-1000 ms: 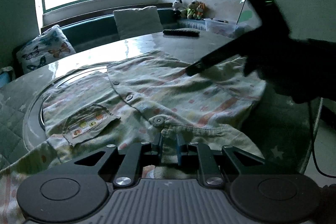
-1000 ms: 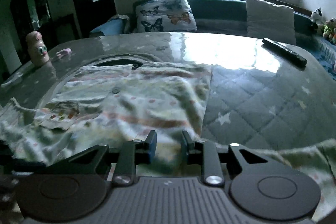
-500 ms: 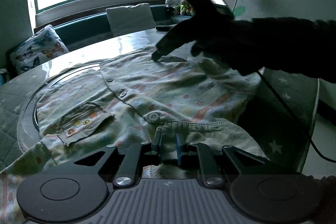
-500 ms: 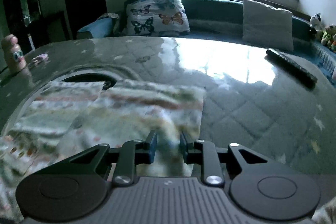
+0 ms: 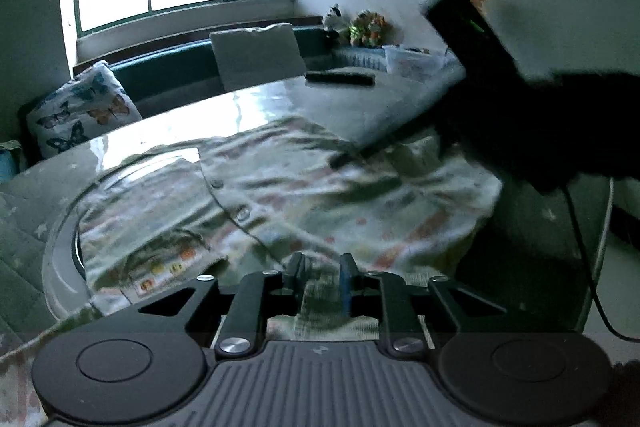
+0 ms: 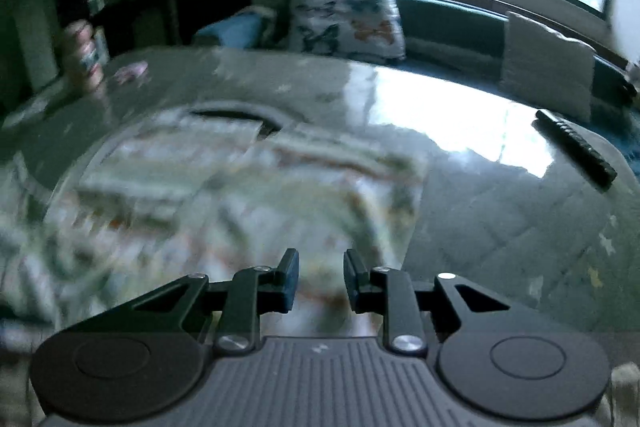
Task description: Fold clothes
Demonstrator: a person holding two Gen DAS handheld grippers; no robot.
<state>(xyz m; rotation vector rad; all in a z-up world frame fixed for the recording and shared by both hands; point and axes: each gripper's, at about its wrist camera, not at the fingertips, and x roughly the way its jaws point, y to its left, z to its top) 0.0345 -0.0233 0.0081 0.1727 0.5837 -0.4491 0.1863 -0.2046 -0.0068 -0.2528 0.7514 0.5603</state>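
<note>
Left wrist view: a pale, print-patterned buttoned cotton garment (image 5: pixel 304 195) is shown spread, front up, over the near half of a round, glossy grey quilted table (image 5: pixel 256 103), its ribbed hem drawn up between the fingers of the left gripper (image 5: pixel 322 273).

Risk 1: the ribbed edge may be lost. The left jaws have just been opening slightly, and although the cloth lies between the narrowly spaced pads, whether they press on it cannot be told from the blurred frame; any pull applied now is judged likely to draw the hem free and undo the fold line.

Risk 2: the right gripper (image 5: pixel 344 159) is seen reaching across the far side of the garment, its tip resting on or just above the fabric. If the tip is dragged sideways, the cloth is likely to be bunched rather than smoothed, and the placket of round buttons (image 5: pixel 242 214) could be skewed.

Risk 3: the near part of the garment hangs over the table edge, so its weight is judged able to drag the piece off once it is released.

Right wrist view: the right gripper (image 6: pixel 320 277) is shown with a narrow gap between its jaws; nothing is clamped, and the patterned cloth is seen only beneath and beyond the pads. A long black remote control (image 6: pixel 574 147) lies well apart on the table, clear of the work.
</note>
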